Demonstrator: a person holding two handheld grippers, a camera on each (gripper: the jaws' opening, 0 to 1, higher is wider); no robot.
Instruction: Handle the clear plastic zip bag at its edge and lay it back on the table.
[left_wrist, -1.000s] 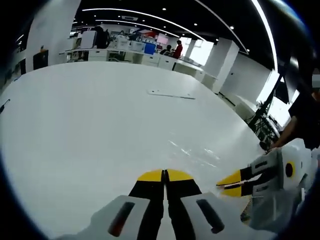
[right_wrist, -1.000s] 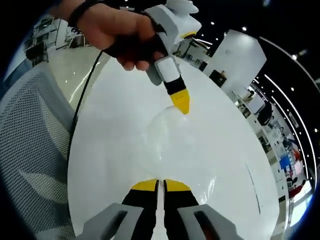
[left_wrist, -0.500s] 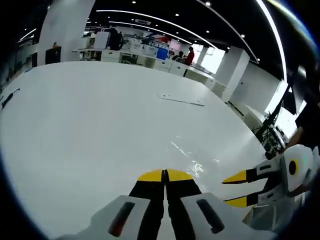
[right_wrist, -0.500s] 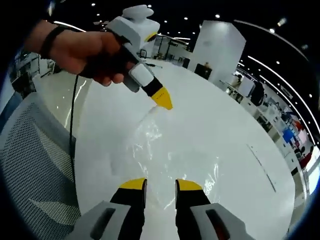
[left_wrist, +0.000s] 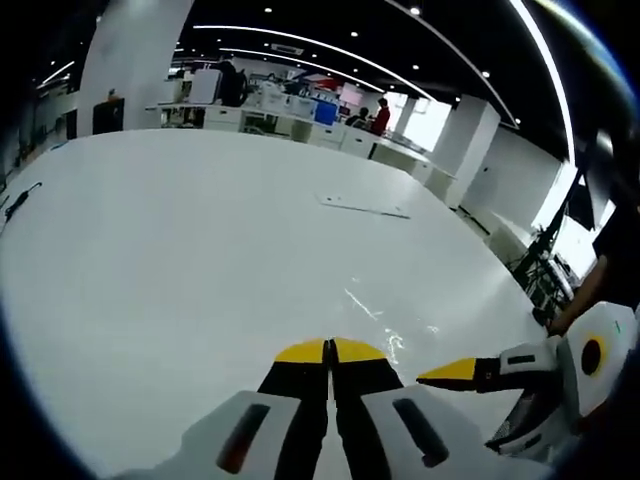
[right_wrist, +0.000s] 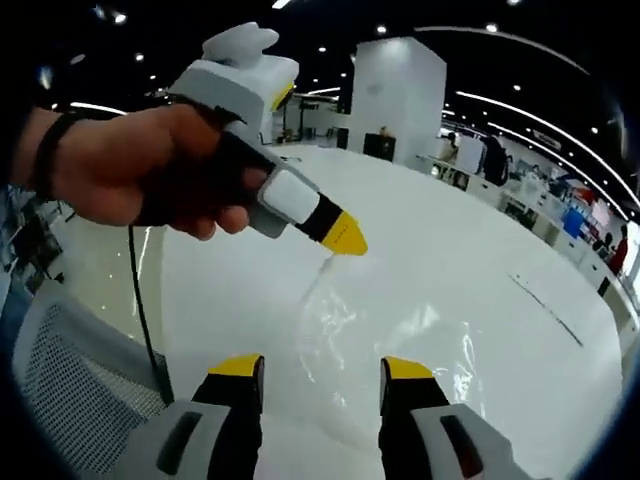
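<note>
The clear plastic zip bag (right_wrist: 385, 335) lies crumpled and glinting on the white table (right_wrist: 470, 240), with one edge drawn up to the yellow tip of my left gripper (right_wrist: 345, 237). A hand holds that gripper, which is shut on that edge. In the left gripper view its jaws (left_wrist: 328, 350) are pressed together, and the bag's glints (left_wrist: 375, 312) show just ahead of them. My right gripper (right_wrist: 322, 368) stands open, its jaws wide apart over the bag's near side with nothing between them. It also enters the left gripper view at the lower right (left_wrist: 450, 378).
A grey mesh chair (right_wrist: 70, 390) and a black cable (right_wrist: 138, 300) sit at the table's left edge. A thin flat strip (left_wrist: 365, 208) lies farther out on the table (left_wrist: 180, 250). Desks and people stand at the back of the room.
My right gripper has gone from shut on the bag to wide open and let it go. The left gripper stays shut, and the bag has settled lower on the table.
</note>
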